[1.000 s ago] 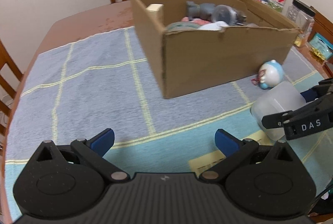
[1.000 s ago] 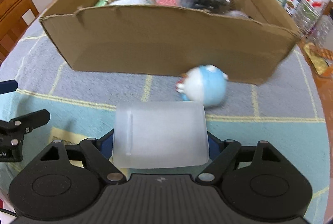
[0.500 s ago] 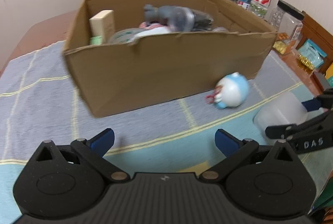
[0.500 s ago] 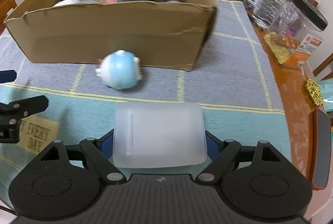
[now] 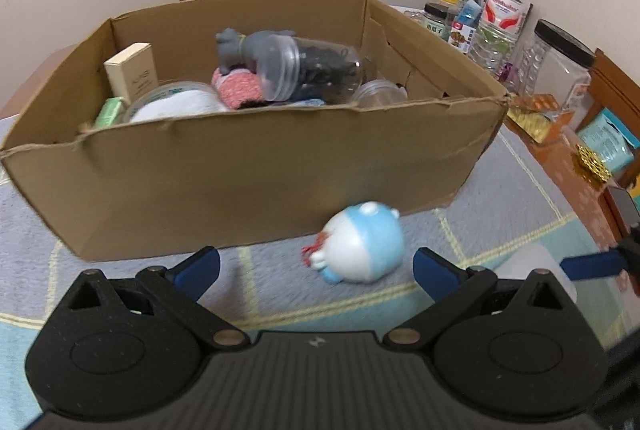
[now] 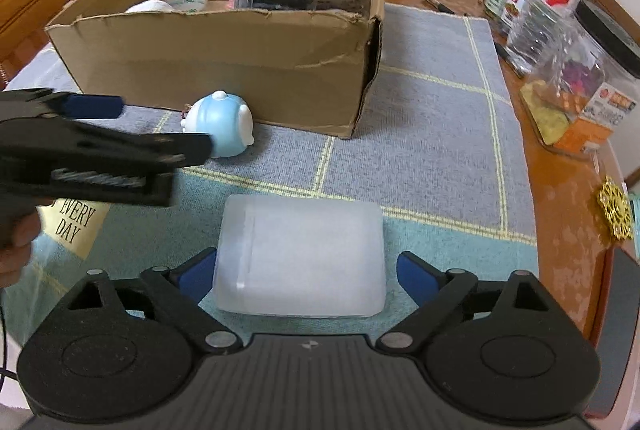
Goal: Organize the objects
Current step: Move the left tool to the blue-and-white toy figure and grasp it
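Right wrist view alone shows the frosted white container (image 6: pixel 300 258) whole, lying on the cloth in front of the cardboard box (image 6: pixel 224 66), long axis crosswise. The right gripper (image 6: pixel 306 272) jaws have just been opening and stand off its sides. The left gripper (image 5: pixel 316 266), spread wide and empty, tilts down at the blue-and-white toy (image 5: pixel 360 246), which lies just before the box.
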Demonstrator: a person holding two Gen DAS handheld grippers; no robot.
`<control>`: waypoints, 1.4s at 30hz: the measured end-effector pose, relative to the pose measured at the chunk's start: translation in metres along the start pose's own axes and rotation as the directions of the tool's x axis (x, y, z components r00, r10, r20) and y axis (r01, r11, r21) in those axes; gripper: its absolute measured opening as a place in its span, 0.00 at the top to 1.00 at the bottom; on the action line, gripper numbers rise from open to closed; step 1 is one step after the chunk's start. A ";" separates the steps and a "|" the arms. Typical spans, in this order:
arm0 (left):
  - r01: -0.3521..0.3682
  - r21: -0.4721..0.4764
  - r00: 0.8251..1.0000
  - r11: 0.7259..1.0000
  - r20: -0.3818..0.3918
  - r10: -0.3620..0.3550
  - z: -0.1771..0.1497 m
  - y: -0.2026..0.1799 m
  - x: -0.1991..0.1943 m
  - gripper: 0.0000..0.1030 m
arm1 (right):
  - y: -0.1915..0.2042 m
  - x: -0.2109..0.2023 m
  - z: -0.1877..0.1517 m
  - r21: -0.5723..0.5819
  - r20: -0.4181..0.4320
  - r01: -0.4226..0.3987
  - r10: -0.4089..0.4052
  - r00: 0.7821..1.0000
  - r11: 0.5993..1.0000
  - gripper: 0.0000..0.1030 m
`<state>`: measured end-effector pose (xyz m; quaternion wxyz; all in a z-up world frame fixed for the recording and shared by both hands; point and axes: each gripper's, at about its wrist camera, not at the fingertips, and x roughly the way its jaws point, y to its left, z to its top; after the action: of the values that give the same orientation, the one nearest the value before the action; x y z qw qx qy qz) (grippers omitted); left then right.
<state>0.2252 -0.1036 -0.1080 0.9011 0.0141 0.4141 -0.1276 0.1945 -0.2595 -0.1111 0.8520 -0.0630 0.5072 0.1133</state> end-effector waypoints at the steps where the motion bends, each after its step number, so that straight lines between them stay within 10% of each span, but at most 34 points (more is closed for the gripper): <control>1: -0.005 -0.002 1.000 1.000 0.001 0.005 0.002 -0.004 0.004 0.01 | -0.002 0.001 0.000 -0.005 0.001 -0.008 0.008 1.000 1.000 0.05; 19: -0.186 0.021 0.981 0.982 -0.054 0.187 -0.014 0.012 0.010 0.00 | -0.014 0.004 0.002 -0.057 0.006 -0.075 0.076 0.997 0.996 0.03; 42: -0.110 -0.008 0.994 0.994 -0.002 0.110 -0.011 0.020 0.008 0.32 | -0.007 0.019 -0.002 -0.083 -0.011 -0.051 0.050 0.999 0.995 0.03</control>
<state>0.2271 -0.0844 -0.1229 0.9064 0.0332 0.4141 -0.0759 0.2033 -0.2646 -0.1289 0.8432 -0.0863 0.5072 0.1558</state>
